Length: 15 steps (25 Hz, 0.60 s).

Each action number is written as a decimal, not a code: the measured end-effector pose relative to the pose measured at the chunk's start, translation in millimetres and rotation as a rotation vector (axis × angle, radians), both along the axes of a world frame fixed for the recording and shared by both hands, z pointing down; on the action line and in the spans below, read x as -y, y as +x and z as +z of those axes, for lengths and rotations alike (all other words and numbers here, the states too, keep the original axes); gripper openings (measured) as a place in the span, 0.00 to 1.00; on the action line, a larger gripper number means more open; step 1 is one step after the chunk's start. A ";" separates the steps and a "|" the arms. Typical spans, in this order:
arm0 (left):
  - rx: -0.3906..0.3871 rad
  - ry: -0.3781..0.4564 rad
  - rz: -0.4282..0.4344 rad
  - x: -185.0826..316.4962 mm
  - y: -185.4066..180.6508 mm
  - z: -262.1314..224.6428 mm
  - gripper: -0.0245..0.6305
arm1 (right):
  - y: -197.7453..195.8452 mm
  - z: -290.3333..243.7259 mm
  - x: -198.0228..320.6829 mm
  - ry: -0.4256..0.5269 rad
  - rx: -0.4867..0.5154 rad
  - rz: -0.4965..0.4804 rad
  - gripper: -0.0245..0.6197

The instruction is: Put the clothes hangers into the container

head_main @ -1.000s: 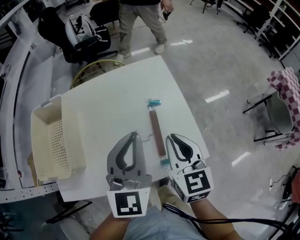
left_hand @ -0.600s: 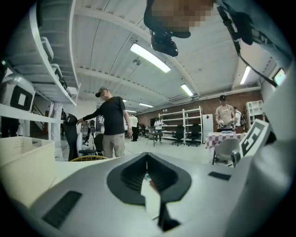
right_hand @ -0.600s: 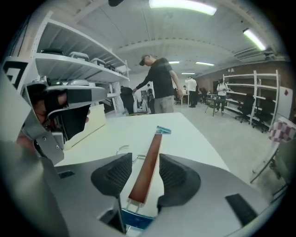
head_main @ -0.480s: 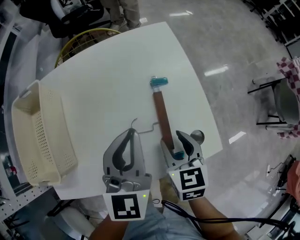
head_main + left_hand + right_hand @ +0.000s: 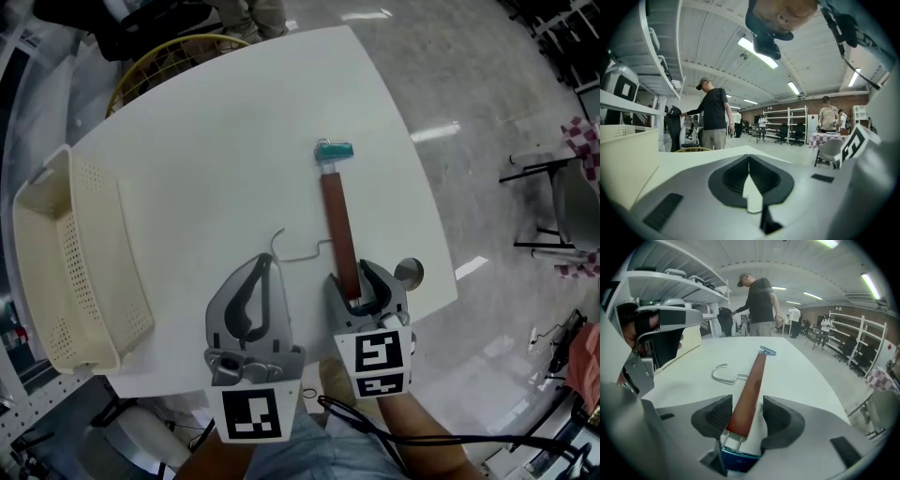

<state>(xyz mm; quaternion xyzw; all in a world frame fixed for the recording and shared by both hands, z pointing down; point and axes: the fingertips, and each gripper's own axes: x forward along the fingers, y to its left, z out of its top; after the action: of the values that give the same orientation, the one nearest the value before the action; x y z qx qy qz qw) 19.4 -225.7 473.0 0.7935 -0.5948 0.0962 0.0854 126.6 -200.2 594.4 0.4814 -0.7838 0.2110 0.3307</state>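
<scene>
A clothes hanger (image 5: pixel 337 216) with a brown wooden bar, teal end clips and a wire hook (image 5: pixel 286 248) lies flat on the white table (image 5: pixel 216 159). My right gripper (image 5: pixel 356 281) is open and its jaws have just been opening. They straddle the bar's near end (image 5: pixel 752 380) with a gap on each side, and the near teal clip (image 5: pixel 738 460) sits deep between them. My left gripper (image 5: pixel 265 265) is shut and empty beside it, just left of the hook. In the left gripper view the left gripper (image 5: pixel 749 159) has its tips touching. The cream perforated container (image 5: pixel 56 281) stands at the table's left edge.
The table's right edge runs close to my right gripper, with shiny floor beyond. A yellow-rimmed round object (image 5: pixel 169 56) sits behind the table's far left corner. A person (image 5: pixel 759 301) stands past the far end. A chair with checked cloth (image 5: pixel 581 141) is far right.
Both grippers have come down toward the table. The right gripper's jaws went from shut to open and now straddle the hanger's near end. The hanger has not moved.
</scene>
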 end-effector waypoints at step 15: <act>0.016 0.049 -0.028 0.0 -6.7 -31.8 0.06 | 5.8 -33.2 11.9 0.056 0.049 0.018 0.28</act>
<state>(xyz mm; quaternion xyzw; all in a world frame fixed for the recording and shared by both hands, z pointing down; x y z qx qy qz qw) 12.8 -225.8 441.2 0.7861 -0.6088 0.0869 0.0626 132.4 -212.1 561.2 0.4922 -0.7929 0.2039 0.2958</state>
